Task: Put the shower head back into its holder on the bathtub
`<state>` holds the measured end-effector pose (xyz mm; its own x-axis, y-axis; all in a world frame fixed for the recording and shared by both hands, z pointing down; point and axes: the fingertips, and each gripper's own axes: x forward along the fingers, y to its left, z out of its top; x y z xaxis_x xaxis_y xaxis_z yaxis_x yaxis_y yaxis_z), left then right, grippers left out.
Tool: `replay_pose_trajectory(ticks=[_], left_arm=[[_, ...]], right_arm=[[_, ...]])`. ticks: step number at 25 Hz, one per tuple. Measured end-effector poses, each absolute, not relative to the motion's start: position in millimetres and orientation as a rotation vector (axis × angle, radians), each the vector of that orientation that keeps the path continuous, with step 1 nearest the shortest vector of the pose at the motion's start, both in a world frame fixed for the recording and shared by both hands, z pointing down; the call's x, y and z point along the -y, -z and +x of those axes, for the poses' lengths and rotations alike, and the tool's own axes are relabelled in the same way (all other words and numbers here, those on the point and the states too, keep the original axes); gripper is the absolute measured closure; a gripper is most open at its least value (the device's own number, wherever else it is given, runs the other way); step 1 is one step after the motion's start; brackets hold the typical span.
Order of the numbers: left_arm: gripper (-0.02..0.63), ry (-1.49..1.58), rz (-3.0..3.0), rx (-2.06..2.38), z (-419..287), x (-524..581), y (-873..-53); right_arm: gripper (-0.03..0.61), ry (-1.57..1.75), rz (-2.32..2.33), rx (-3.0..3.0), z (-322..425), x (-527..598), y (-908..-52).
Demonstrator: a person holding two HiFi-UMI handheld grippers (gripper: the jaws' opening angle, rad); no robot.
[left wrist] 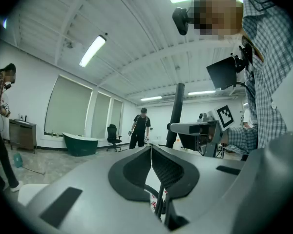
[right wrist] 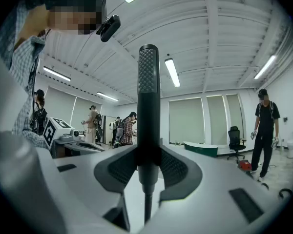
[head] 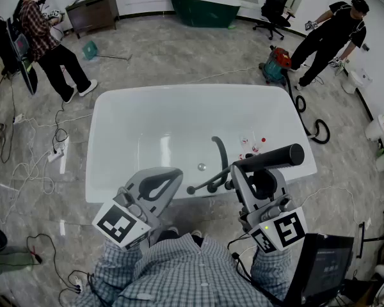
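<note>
Black shower head [right wrist: 148,106] | clamped crosswise in right tool [right wrist: 148,152] | left tool [left wrist: 151,150] jaws pressed together

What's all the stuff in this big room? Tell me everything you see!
white bathtub: one, white, middle of the floor.
shower head: one, black, held above the tub's near rim.
hose: one, dark, curving inside the tub.
tap fitting: one, dark, on the tub's near rim.
small bottles: a few, pale with red, inside the tub.
green bathtub: one, dark green, far wall.
office chair: one, black, right of the green bathtub.
vacuum cleaner: one, red-topped, beyond the tub.
cabinet: one, brown, far left.
bystander in checks: one, reddish shirt, far left.
bystander in black: one, black clothes, far right.
left gripper: one, grey, bottom left, shut, empty.
right gripper: one, grey, bottom right, shut on the shower head.
</note>
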<state>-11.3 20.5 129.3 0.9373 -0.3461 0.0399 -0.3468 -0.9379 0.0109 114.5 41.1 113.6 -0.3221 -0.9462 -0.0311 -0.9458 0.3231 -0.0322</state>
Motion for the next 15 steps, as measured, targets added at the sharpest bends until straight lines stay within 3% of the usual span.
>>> replay_pose_trajectory(ticks=[15], left_arm=[[0.598, -0.035, 3.072, 0.543, -11, -19, -125]], right_arm=[[0.445, -0.025, -1.810, -2.545, 104, -34, -90]])
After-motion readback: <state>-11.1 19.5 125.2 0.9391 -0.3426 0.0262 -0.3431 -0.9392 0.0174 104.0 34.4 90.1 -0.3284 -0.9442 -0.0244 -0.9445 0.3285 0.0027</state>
